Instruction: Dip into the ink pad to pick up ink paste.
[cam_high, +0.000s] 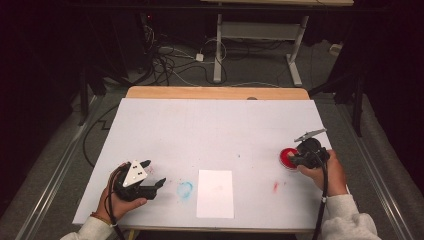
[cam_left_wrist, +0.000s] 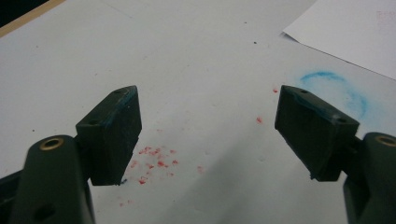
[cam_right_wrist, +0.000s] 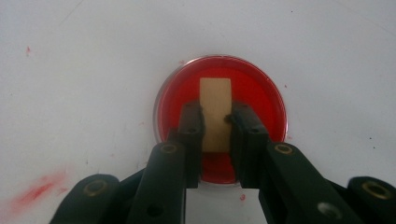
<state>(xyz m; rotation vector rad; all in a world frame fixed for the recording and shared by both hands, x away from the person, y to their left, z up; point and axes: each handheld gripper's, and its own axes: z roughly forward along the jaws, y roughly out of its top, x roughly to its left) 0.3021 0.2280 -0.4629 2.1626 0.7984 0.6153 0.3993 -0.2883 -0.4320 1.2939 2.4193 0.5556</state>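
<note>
We see a tan block (cam_right_wrist: 215, 112) pinched between the jaws of the right gripper (cam_right_wrist: 216, 116), held over a red dish (cam_right_wrist: 261, 93) that sits near the right edge of the table (cam_high: 210, 125). The left gripper (cam_left_wrist: 208, 126) rests near the front left corner with its jaws wide apart and nothing between them. A blue smear (cam_high: 185, 190) and a white sheet (cam_high: 215, 193) lie by the front edge.

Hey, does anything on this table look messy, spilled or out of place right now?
Yes, stray color marks the white table cover: a blue ring smudge left of the paper sheet, a red smear to its right, and red specks under the left tool. It looks like ink landed off the paper.
</note>
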